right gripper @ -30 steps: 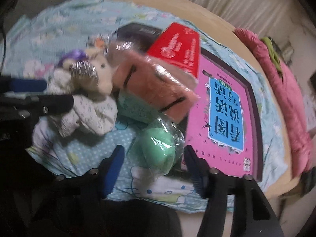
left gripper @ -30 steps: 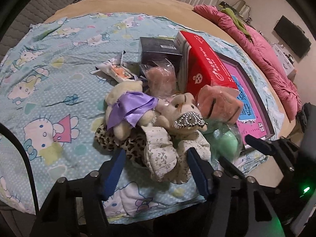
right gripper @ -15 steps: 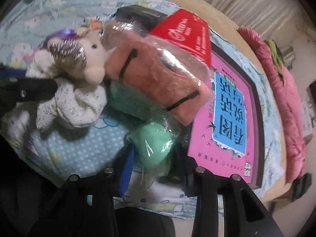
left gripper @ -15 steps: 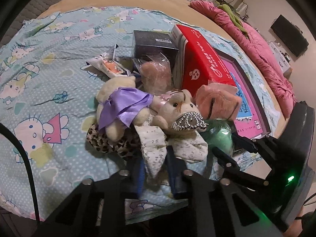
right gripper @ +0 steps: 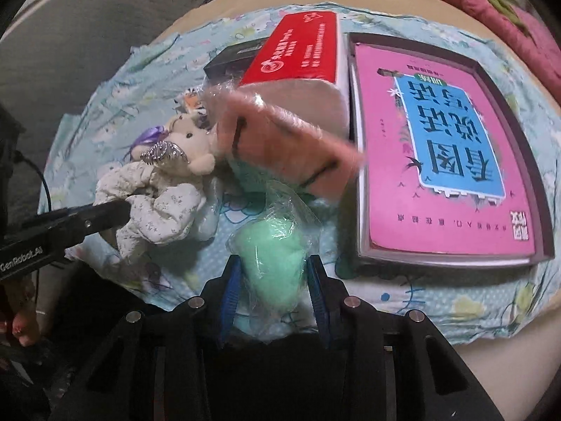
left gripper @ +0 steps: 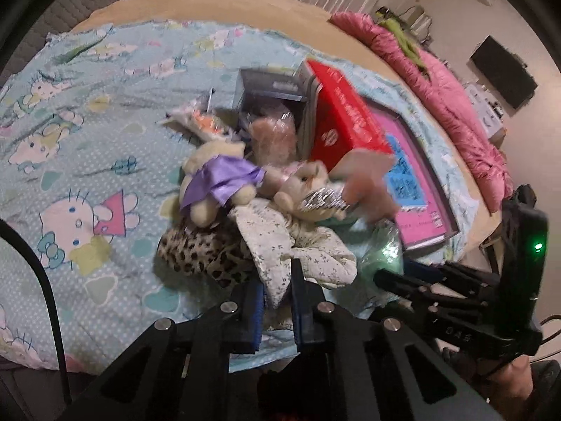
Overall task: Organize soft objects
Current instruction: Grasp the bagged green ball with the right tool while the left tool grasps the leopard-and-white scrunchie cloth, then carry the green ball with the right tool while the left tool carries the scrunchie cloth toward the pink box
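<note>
Left wrist view shows the left hand-held gripper (left gripper: pixel 277 301) pinching the floral cloth (left gripper: pixel 280 245); only the right view shows the right hand-held gripper (right gripper: pixel 272 291) apparently clamping the bagged green toy (right gripper: pixel 271 259).

Dim warm indoor light, heavy fisheye bending with black corner vignettes, motion blur smearing the pink plush (right gripper: pixel 280 147), glare on its plastic wrap.

Floral white scrunchie (left gripper: pixel 298 256) — pinched in left tongs (left gripper: pixel 277 301); bagged green plush (right gripper: pixel 271 263) — between right tongs (right gripper: pixel 273 287).
</note>
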